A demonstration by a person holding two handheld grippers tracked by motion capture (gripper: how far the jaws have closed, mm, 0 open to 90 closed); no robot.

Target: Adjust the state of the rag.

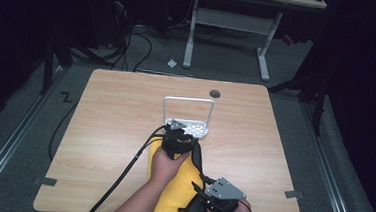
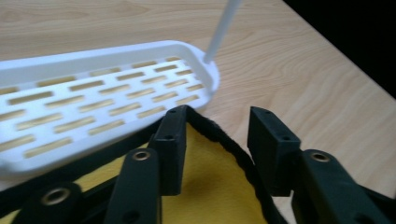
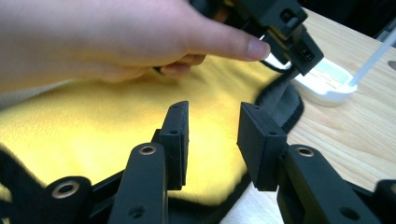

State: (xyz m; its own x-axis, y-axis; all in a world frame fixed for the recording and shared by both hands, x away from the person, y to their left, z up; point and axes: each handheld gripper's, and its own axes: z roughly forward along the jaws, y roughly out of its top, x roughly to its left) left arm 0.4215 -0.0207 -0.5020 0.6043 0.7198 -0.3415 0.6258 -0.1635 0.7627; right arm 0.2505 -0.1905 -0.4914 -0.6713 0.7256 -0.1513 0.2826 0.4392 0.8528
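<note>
A yellow cloth with a black border lies on the wooden table near its front edge. Its far corner reaches a white slotted tray that has an upright white loop handle. My left gripper hovers over that corner, right by the tray's near rim. Its jaws stand open, with the black-edged corner under the gap. My right gripper is at the cloth's near right side, and its jaws are open above the yellow cloth. The left hand is seen beyond them.
A dark round cable hole sits at the table's far edge behind the tray. A black cable trails from the left gripper off the front edge. A white desk frame stands on the floor beyond the table.
</note>
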